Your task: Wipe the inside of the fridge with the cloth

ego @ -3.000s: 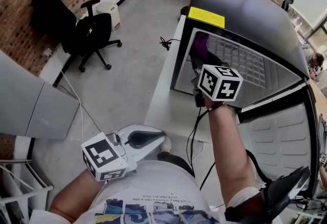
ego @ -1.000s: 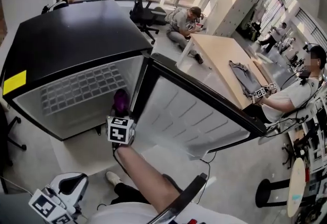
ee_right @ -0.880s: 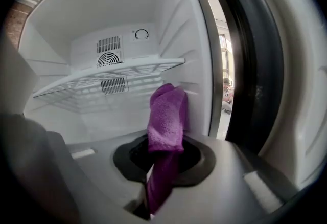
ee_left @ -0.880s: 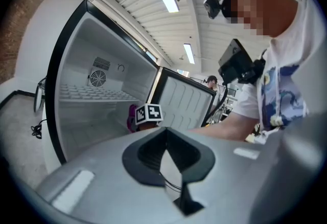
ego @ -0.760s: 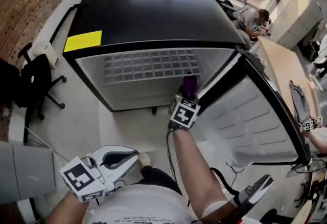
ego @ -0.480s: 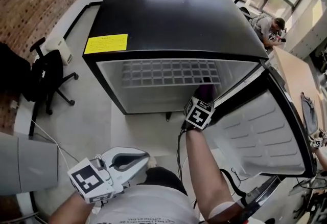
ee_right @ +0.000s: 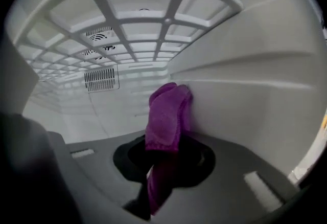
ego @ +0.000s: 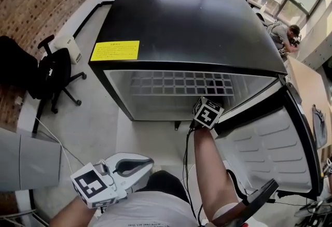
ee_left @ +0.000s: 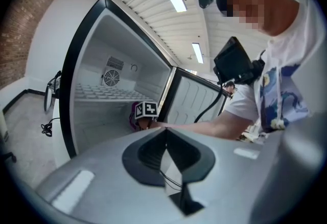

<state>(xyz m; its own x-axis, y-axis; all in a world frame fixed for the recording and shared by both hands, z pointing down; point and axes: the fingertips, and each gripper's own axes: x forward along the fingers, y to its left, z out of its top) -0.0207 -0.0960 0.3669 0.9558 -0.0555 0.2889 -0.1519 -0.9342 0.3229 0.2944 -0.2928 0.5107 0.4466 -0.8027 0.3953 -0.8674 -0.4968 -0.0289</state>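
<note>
Right gripper is clamped on a fuzzy purple cloth. The cloth's bunched top presses against the white plastic side wall just ahead and to the right of the jaws, under a white grid shelf inside the black mini fridge. Left gripper, jaws together on nothing, hangs low outside, well back from the fridge's open front.

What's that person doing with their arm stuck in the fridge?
They are cleaning it. The fridge stands with its door open. The right gripper reaches inside, below the white grid shelf, with its jaws shut on a purple cloth. The cloth's top end lies against the white side wall. The left gripper hangs low outside the fridge, shut and holding nothing.
</note>
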